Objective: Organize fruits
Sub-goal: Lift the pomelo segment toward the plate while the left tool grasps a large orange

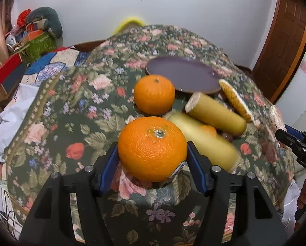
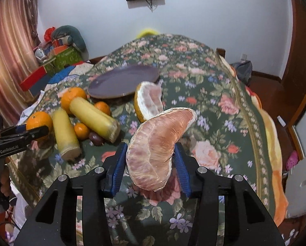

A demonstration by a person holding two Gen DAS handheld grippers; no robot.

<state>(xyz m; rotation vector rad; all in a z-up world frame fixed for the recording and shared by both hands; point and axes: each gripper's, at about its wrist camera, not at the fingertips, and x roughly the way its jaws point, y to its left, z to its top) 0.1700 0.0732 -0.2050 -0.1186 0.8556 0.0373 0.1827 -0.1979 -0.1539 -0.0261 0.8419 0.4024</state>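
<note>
My left gripper [image 1: 152, 150] is shut on a large orange [image 1: 152, 148], held just above the floral cloth. A second orange [image 1: 154, 94] sits beyond it, beside an empty purple plate [image 1: 183, 73]. Two yellow cut cylinders [image 1: 215, 113] lie right of the oranges. My right gripper [image 2: 151, 153] is shut on a peeled pink pomelo segment [image 2: 159, 145], held above the cloth. A pomelo wedge still in its rind [image 2: 150, 101] stands beyond it by the plate [image 2: 122, 81]. Small oranges [image 2: 81, 130] and a dark fruit [image 2: 95, 138] lie among the cylinders [image 2: 95, 119].
The floral cloth [image 2: 204, 102] covers a raised surface that drops off at the right edge. Piled boxes and bedding [image 2: 60, 55] sit at the far left. A wooden door [image 1: 284, 51] stands at right. The left gripper shows at the left edge of the right wrist view [image 2: 33, 133].
</note>
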